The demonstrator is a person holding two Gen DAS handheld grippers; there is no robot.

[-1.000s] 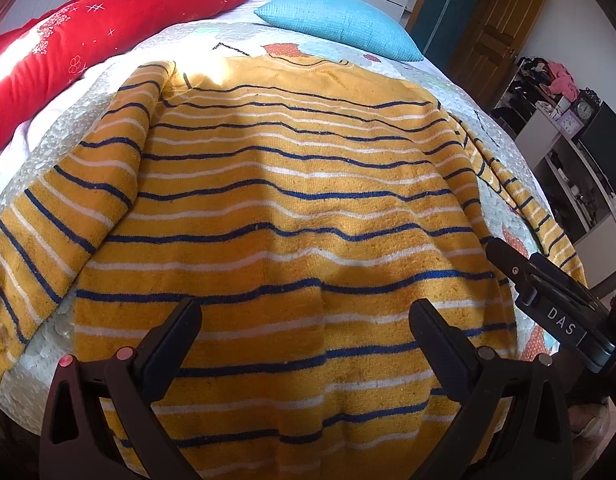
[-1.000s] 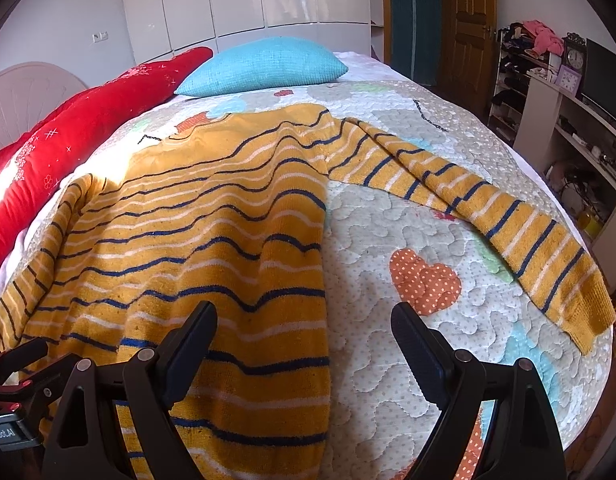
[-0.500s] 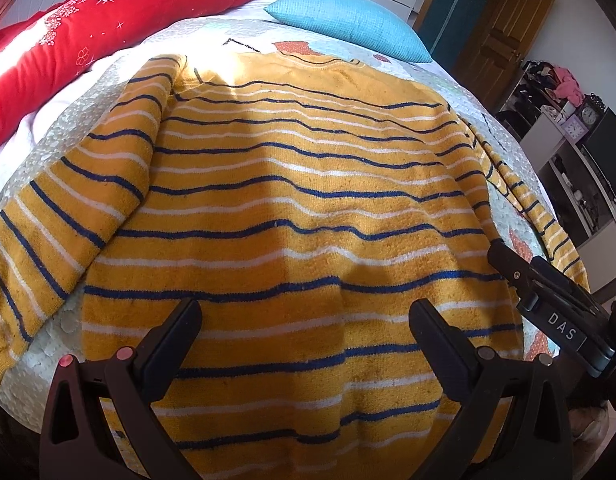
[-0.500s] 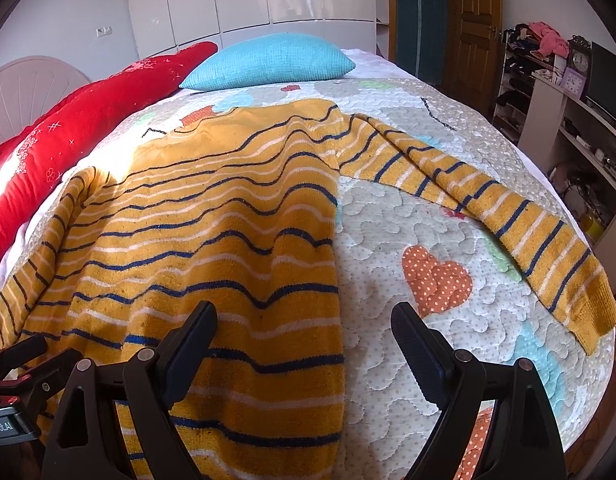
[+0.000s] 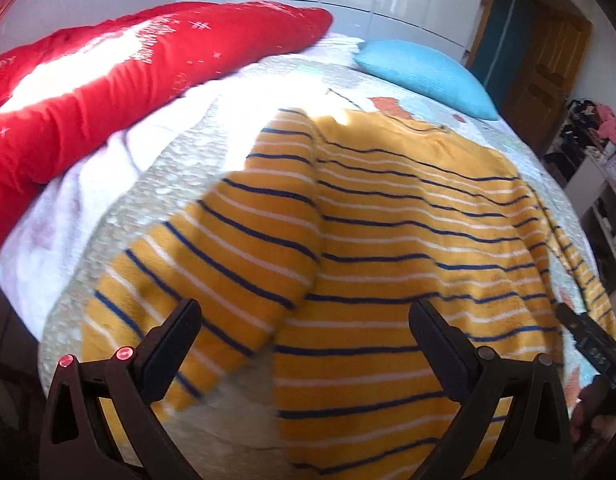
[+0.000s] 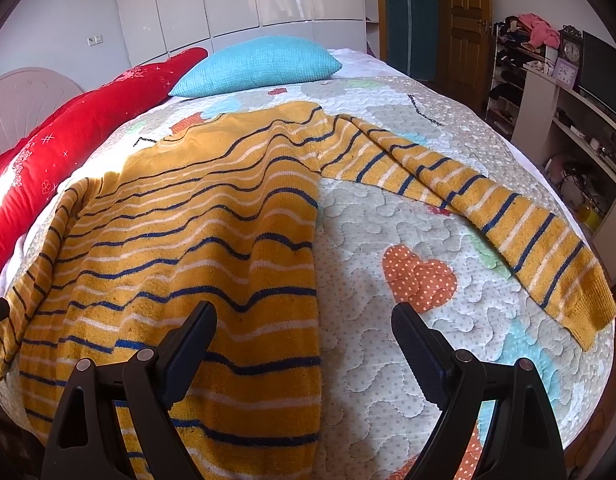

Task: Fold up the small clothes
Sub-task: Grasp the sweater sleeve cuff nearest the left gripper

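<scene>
Both wrist views over sweater (image 5: 387,240)

A yellow striped sweater (image 6: 196,232) is lying spread flat on the quilt (image 6: 387,360), one sleeve (image 6: 487,216) stretching right. The right gripper (image 6: 304,344) is hanging above the sweater's edge, jaws wide apart, holding nothing.

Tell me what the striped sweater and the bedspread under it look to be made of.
Striped sweater: looks like soft knit, wool or acrylic, with a fuzzy matte surface and a ribbed cuff on the outstretched sleeve. Bedspread: looks like quilted cotton-type fabric, matte, with puffy stitched wavy lines and printed dotted hearts.
</scene>
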